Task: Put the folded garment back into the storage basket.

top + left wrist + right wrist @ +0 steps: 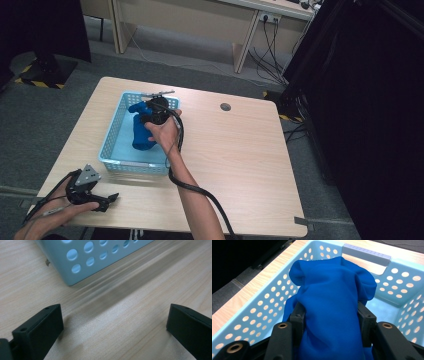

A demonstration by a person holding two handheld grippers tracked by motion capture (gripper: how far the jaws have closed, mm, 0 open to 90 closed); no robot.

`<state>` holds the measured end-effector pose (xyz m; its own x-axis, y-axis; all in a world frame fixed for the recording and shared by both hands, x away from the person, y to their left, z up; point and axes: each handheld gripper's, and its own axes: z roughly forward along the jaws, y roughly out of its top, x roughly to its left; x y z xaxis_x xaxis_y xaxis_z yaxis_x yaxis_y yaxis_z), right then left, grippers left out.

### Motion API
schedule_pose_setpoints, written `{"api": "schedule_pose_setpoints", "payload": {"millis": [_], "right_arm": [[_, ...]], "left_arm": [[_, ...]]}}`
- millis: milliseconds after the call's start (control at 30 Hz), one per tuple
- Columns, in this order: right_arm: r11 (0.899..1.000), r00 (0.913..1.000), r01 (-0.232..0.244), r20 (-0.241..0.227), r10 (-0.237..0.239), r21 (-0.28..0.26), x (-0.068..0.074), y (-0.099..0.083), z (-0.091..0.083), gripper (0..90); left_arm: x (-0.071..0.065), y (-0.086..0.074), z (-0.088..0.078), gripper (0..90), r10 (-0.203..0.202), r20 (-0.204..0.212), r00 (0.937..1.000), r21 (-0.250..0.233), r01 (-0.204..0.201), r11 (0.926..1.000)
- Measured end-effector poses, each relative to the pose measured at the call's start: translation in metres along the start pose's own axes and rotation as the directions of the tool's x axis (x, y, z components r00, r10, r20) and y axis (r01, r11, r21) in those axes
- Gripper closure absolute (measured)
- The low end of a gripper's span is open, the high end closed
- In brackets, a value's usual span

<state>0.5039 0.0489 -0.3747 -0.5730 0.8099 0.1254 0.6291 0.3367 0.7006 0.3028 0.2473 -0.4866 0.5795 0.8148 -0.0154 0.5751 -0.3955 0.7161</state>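
Note:
A bright blue cloth bundle [140, 131] hangs inside a light blue perforated basket [112, 138] on the wooden table. My right gripper [156, 114] is over the basket and shut on the blue cloth [332, 312]; both black jaws press into its sides. The basket's walls [254, 315] surround the cloth on all sides. My left gripper [111, 199] rests on the table near the front left corner, below the basket. Its jaws stand wide apart over bare wood [115, 322], with a basket corner [72, 270] just ahead.
The wooden table [240, 160] has a round cable hole [225, 106] at its back right. A grey handle [367, 253] sits on the basket's far rim. Desk legs and cables stand on the carpet beyond the table, and a dark curtain hangs at the right.

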Motion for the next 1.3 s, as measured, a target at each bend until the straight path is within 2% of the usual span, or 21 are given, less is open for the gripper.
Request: {"api": "schedule_pose_setpoints", "payload": {"millis": [667,1300], "right_arm": [[0.999,0.9991,-0.037,0.020,0.037,0.025,0.003,-0.004,0.025,53.9],[0.997,0.9984,-0.048,0.031,0.046,0.058,0.007,-0.010,0.047,53.8]], "left_arm": [[0.000,0.000,0.000,0.0,0.000,-0.001,1.0000,0.000,0.000,1.0000],[0.000,0.000,0.000,0.0,0.001,-0.001,1.0000,0.001,-0.001,1.0000]]}}
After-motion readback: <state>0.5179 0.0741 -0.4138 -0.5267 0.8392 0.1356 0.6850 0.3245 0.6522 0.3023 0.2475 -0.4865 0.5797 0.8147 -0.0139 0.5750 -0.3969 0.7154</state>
